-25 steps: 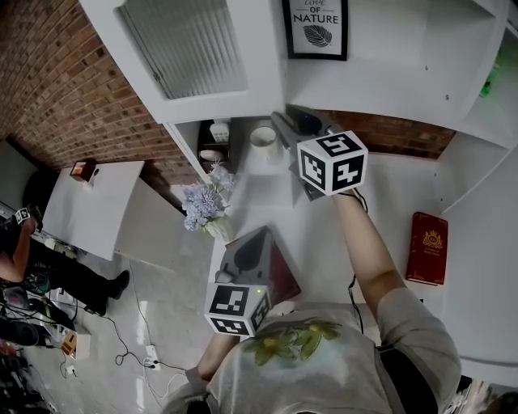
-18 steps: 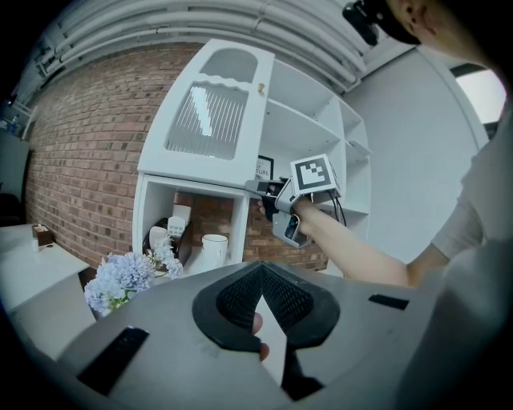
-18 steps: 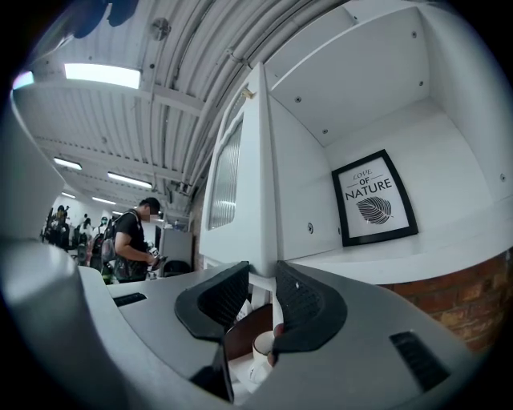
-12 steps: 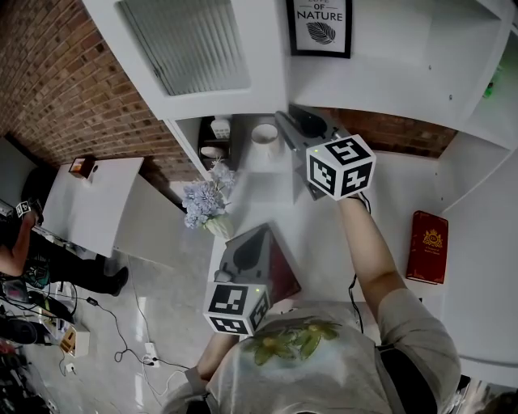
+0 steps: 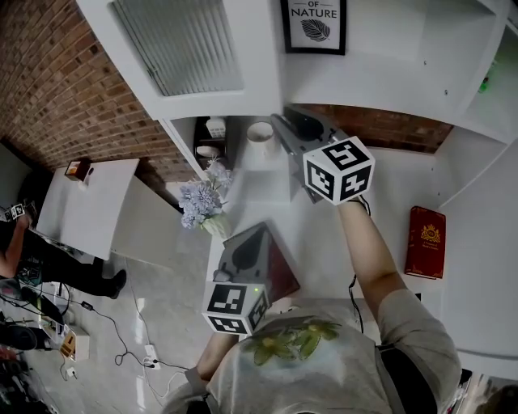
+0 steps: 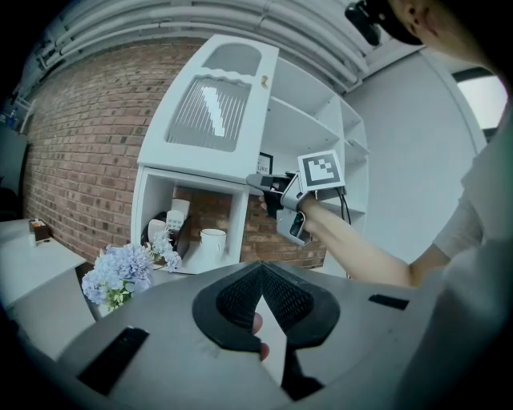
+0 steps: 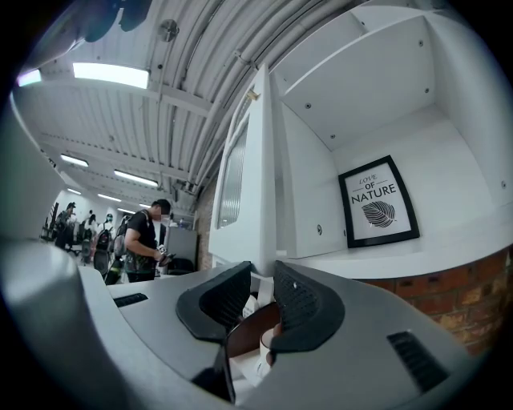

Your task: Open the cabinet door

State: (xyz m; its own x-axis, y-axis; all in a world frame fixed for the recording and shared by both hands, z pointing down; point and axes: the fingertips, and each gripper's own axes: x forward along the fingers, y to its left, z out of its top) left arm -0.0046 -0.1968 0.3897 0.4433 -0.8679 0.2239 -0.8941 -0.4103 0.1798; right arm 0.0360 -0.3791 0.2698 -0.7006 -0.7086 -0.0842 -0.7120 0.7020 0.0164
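Cabinet door (image 5: 178, 48): white, with a ribbed glass pane. Hangs swung out to the left of the upper shelf unit (image 5: 388, 73) and leaves the shelf's inside exposed. Shows edge-on in the right gripper view, with the thin free edge running straight down into the right claw. Faces open air on the pane side, toward the room.

Brick wall (image 5: 57, 89): fills the left and carries on under the shelf, behind the bench.

Bench (image 5: 324, 234): white, bare through the middle, with free room between flowers at the left and a book at the right.

Person (image 7: 146, 240): stands far off in the room, beyond the door's pane side.

Right claw (image 7: 263, 280): raised on an outstretched arm and clamped on the door's lower free corner, jaws parted only by the door's thickness.

Left claw (image 6: 260, 276): held low before the chest, well apart from the door, clenched tip to tip on nothing.

Framed print (image 5: 314, 24): stands on the shelf just right of the door's edge. Reads "LOVE OF NATURE" above a leaf drawing.

Red book (image 5: 426, 242): lies flat near the bench's right end. Bears a gold emblem, no legible words.

Flowers (image 5: 201, 202): pale blue bunch at the bench's left edge.

Mug (image 5: 260, 134): white, upright, below the door's lower edge.
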